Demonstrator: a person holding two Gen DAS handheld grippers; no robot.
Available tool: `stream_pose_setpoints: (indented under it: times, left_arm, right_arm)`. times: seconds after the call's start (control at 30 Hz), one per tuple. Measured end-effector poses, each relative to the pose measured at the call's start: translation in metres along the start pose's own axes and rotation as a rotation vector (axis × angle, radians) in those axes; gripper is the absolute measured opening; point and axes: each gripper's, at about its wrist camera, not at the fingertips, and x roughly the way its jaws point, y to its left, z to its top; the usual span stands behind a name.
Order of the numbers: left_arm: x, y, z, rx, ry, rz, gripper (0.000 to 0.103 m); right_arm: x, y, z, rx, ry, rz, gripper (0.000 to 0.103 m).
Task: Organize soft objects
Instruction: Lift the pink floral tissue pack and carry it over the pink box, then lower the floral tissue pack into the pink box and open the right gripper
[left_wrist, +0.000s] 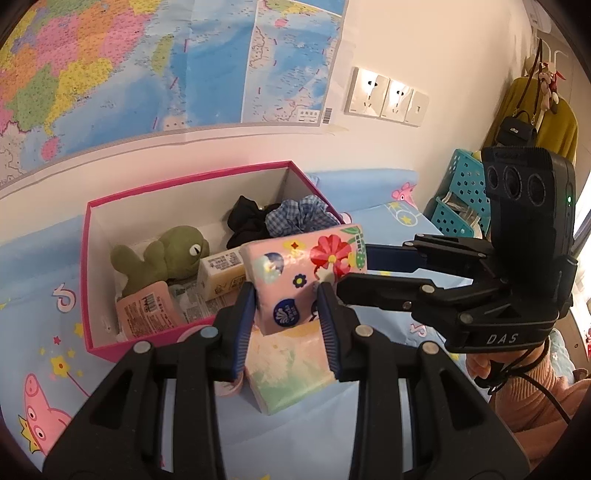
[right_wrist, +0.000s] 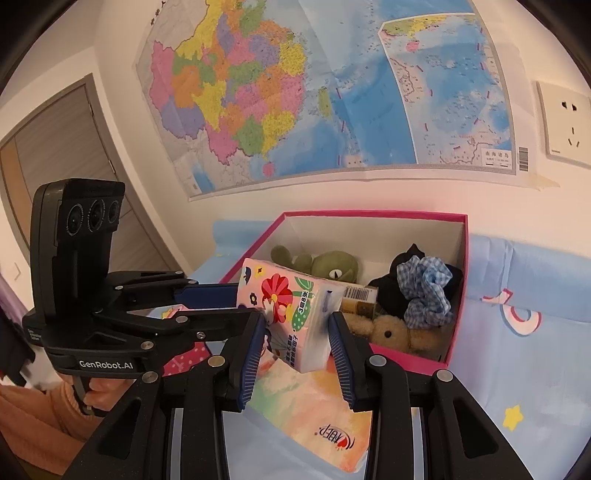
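Observation:
A pink floral tissue pack (left_wrist: 295, 266) (right_wrist: 284, 291) hangs in the air just in front of the pink box (left_wrist: 88, 266) (right_wrist: 458, 325) on the bed. My left gripper (left_wrist: 286, 291) (right_wrist: 245, 301) is shut on it from one side. My right gripper (left_wrist: 351, 269) (right_wrist: 297, 317) is shut on the same pack from the other side. Inside the box lie a green frog plush (left_wrist: 166, 254) (right_wrist: 332, 266), a blue gingham scrunchie (left_wrist: 299, 216) (right_wrist: 424, 291), a black cloth (left_wrist: 247, 221), a brown plush (right_wrist: 388, 332) and several small packs.
A pastel tissue pack (left_wrist: 288, 373) (right_wrist: 321, 406) lies on the blue cartoon bedsheet (left_wrist: 48, 332) under the held one. A teal basket (left_wrist: 458, 199) stands at the right, by hanging clothes. A map and wall sockets (left_wrist: 388, 98) are behind. A person's pink sleeve (left_wrist: 524, 398) shows.

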Motion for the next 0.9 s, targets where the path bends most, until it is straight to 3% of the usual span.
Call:
stream_pose_setpoints:
  times: [0.9]
  left_arm:
    - [0.015,0.01,0.015,-0.003,0.015,0.041,0.036]
  right_arm:
    - [0.019,-0.004,0.018,-0.005,0.007,-0.006,0.036]
